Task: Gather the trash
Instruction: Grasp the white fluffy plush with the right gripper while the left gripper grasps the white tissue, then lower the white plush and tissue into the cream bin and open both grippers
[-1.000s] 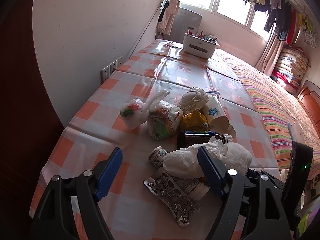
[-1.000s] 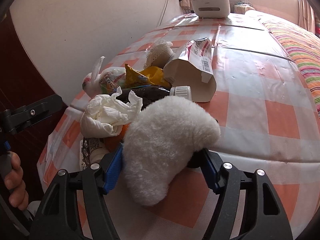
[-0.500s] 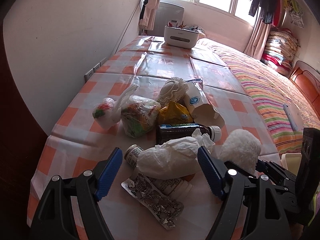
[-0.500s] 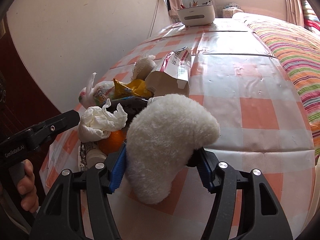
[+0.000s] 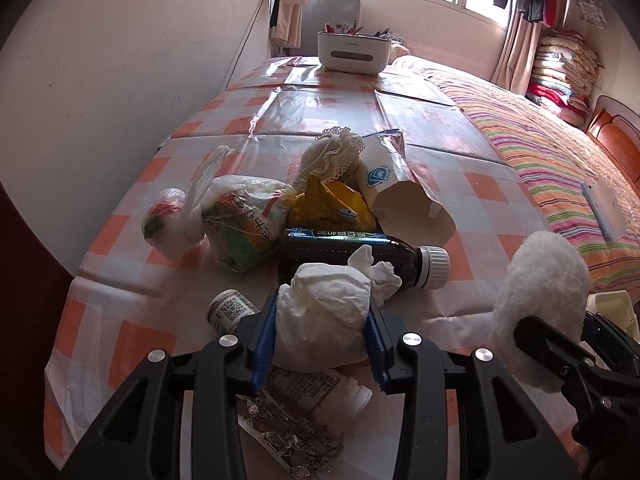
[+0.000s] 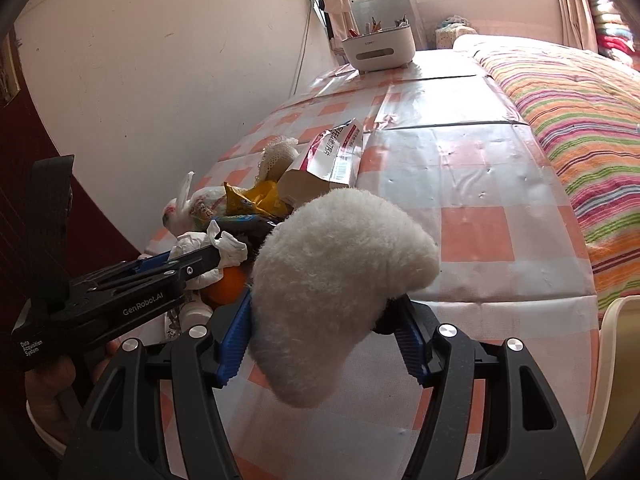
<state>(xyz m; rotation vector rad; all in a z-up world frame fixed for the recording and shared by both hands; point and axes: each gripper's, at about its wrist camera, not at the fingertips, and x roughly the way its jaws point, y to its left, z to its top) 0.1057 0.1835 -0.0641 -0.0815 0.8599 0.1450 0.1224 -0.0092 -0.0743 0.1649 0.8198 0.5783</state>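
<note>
A heap of trash lies on the orange-checked tablecloth (image 5: 120,328): a crumpled white tissue (image 5: 324,312), a dark bottle with a white cap (image 5: 352,252), a yellow wrapper (image 5: 332,208), knotted plastic bags (image 5: 240,224), a torn paper carton (image 5: 396,192), a small white bottle (image 5: 230,310) and a foil blister sheet (image 5: 288,436). My left gripper (image 5: 320,336) is closing, its blue pads pressing both sides of the tissue. My right gripper (image 6: 322,338) is shut on a white fluffy pad (image 6: 340,264), held above the cloth to the right of the heap. An orange (image 6: 228,284) shows under the tissue.
A white organiser box (image 5: 354,52) stands at the far end of the table. A striped bedspread (image 5: 560,152) runs along the right side and a white wall along the left. A cream plastic rim (image 6: 616,380) sits by the table's near right corner.
My left gripper moved forward and down, and its jaws came in from wide apart onto the tissue. My right gripper carried the fluffy pad up and off to the right.
</note>
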